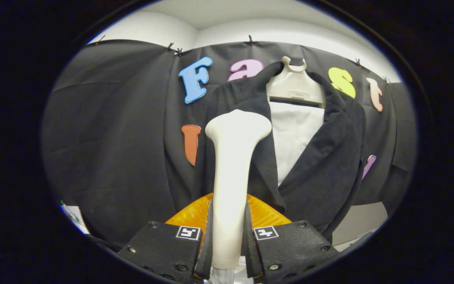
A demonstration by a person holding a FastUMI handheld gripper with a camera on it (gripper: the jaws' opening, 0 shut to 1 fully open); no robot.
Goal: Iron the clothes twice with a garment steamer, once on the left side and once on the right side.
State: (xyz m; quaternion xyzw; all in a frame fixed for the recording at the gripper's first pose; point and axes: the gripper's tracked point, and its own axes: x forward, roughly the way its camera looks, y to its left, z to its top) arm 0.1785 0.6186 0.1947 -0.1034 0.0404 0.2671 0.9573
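Tongs (227,244) are clamping the steamer (233,173) by its smooth, rigid handle, both fingers pressing; probably light but slippery. Jacket (329,165) is hanging just beyond, soft and limp on its hanger (294,85).

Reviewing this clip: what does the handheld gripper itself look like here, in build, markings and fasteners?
The gripper has two blocky, rough-textured housings side by side, each carrying a small square black-and-white fiducial tag on its top face near the inner edge. Round screw heads dot the housings. Two narrow, flat fingers run forward from between them. A ribbed, translucent orange plate fans out just ahead of the housings.
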